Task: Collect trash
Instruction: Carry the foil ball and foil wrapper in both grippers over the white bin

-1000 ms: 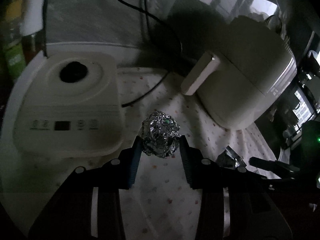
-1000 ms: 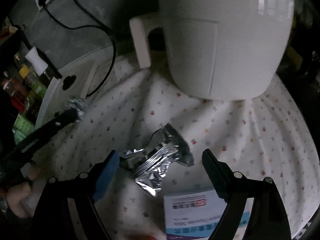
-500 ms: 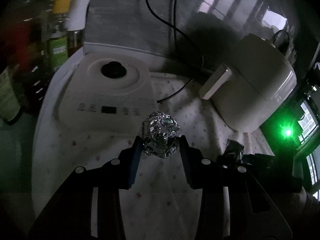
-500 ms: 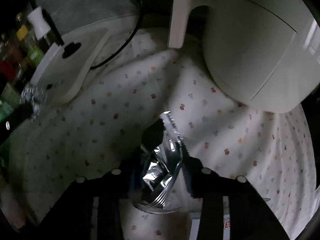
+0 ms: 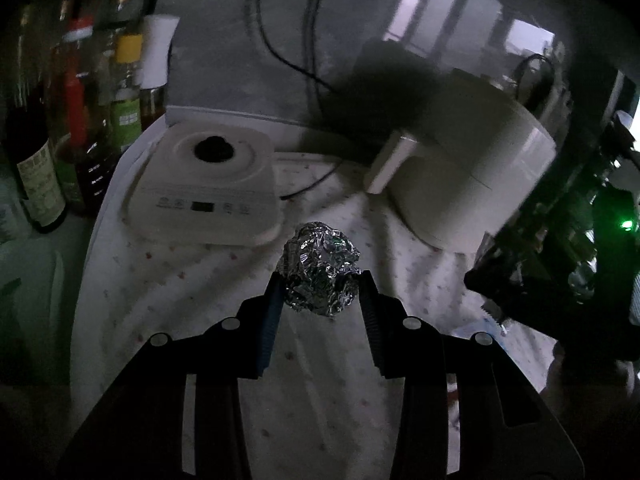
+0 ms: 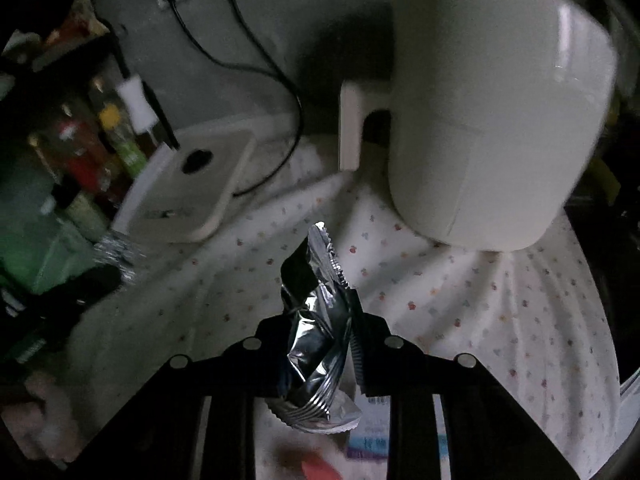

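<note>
My left gripper [image 5: 320, 292] jaws clenched on crumpled silver foil ball [image 5: 320, 268], right gripper [image 6: 316, 320] jaws just closing, gripping crinkled silver foil wrapper [image 6: 316, 320], cream air fryer [image 6: 492, 120] close ahead on dotted white cloth surface [image 6: 480, 300], flat white appliance [image 5: 208, 192] left, bottles [image 5: 80, 120] beyond.

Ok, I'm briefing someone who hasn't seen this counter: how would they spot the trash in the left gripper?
Start at the flat white appliance with the round black knob, on the dotted cloth. In front of it the left gripper is shut on a foil ball. It is a crumpled round lump, unlike the flattened silver wrapper in the right gripper.
</note>
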`<state>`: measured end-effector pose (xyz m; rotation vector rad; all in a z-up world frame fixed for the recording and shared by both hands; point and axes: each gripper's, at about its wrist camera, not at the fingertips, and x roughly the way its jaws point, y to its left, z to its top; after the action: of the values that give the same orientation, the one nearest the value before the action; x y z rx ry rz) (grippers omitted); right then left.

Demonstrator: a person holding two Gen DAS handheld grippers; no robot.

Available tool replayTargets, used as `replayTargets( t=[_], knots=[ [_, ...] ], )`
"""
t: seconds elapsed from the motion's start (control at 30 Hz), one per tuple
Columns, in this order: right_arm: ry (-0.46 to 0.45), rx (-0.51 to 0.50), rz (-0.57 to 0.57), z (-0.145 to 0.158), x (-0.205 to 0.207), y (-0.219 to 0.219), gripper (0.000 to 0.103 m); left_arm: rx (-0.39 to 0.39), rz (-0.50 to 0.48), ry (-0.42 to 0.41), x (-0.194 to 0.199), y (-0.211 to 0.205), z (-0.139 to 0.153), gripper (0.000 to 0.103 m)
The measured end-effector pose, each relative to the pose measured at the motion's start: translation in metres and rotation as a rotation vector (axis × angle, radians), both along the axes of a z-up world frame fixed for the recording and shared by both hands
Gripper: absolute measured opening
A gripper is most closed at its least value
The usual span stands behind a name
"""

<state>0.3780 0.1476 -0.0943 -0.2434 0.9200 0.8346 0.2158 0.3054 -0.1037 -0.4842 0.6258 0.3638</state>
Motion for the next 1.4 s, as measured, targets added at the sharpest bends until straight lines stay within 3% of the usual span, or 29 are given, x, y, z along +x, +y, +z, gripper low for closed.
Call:
replayTargets(
  t=[0.3, 0.5, 0.87, 1.07, 1.27, 1.4],
  knots=[
    [-0.007, 0.114, -0.037, 0.033, -0.044, -0.121, 0.024, 0.029, -0.069, -0.006, -0.018, -0.104, 0.021, 0.038],
    [0.008, 0.109, -0.131, 0.029, -0.069, -0.216, 0.024, 0.042, -0.186, 0.007, -0.031, -0.187, 0.024, 0.038],
    [0.046, 0.041, -0.338, -0.008, -0.109, -0.366, 0.024, -0.023, -0.393, 0.033, -0.032, -0.305, -0.008, 0.038],
    [0.089, 0.022, -0.436, -0.035, -0.125, -0.422, 0.024, -0.048, -0.507, 0.082, -0.026, -0.354, -0.036, 0.038],
    [0.145, 0.004, -0.535, -0.069, -0.134, -0.467, 0.025, -0.125, -0.601, 0.14, -0.015, -0.389, -0.076, 0.038],
    [0.17, -0.015, -0.609, -0.097, -0.142, -0.492, 0.025, -0.119, -0.689, 0.158, -0.01, -0.414, -0.094, 0.038]
  ],
)
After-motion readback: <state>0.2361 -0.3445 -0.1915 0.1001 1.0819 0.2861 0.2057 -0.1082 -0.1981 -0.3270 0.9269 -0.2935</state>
